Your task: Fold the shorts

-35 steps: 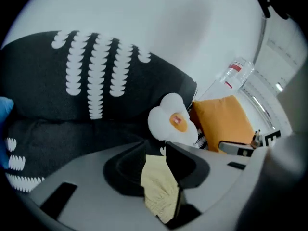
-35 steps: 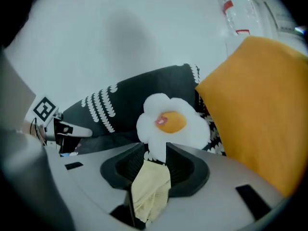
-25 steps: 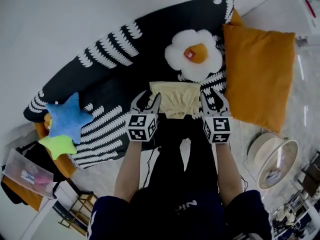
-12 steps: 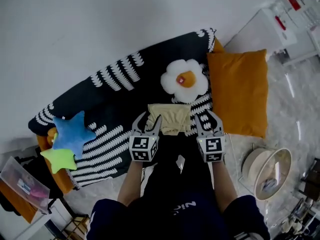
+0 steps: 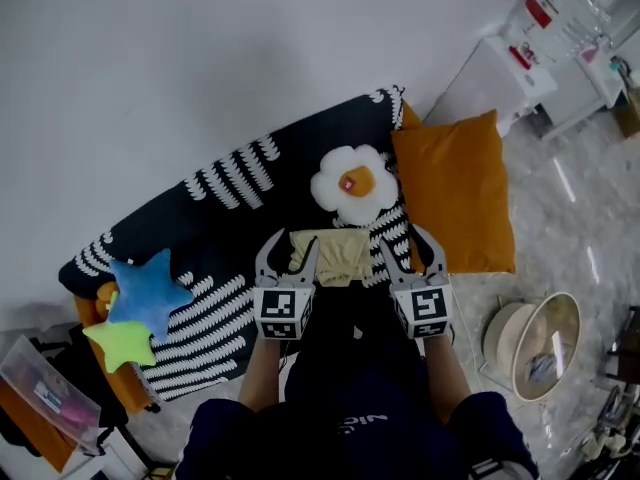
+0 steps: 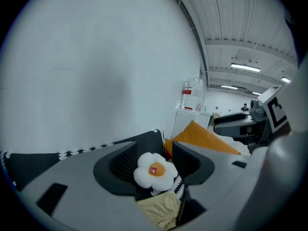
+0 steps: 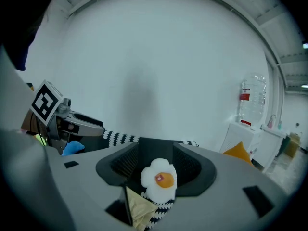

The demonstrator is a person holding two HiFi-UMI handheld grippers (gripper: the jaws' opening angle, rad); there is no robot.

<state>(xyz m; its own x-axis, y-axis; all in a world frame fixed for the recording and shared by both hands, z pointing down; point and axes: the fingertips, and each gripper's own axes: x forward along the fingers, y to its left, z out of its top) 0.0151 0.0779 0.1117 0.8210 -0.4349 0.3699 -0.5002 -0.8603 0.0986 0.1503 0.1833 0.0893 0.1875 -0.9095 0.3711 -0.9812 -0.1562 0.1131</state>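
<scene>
Soft pale-yellow shorts (image 5: 336, 256) lie folded in a rectangle on the black, white-patterned sofa (image 5: 225, 223), just near of the plush egg cushion (image 5: 350, 183). The left tool (image 5: 289, 258) and right tool (image 5: 409, 256) are empty with jaws opening, and have lifted clear since earlier.

White wall (image 5: 200, 58) behind a black, white-patterned sofa (image 5: 230, 203); orange cushion (image 5: 455, 193) at its end; pale glossy floor (image 5: 585, 243); white cabinet (image 5: 495, 78).

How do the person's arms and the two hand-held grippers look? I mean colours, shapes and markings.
The left hand-held gripper and the right hand-held gripper are grey, each with two curved fingers, black ribbed pads and a cube of black-and-white square markers. The sleeves are short and dark blue. Both pairs of jaws are opening, nothing between them.
</scene>
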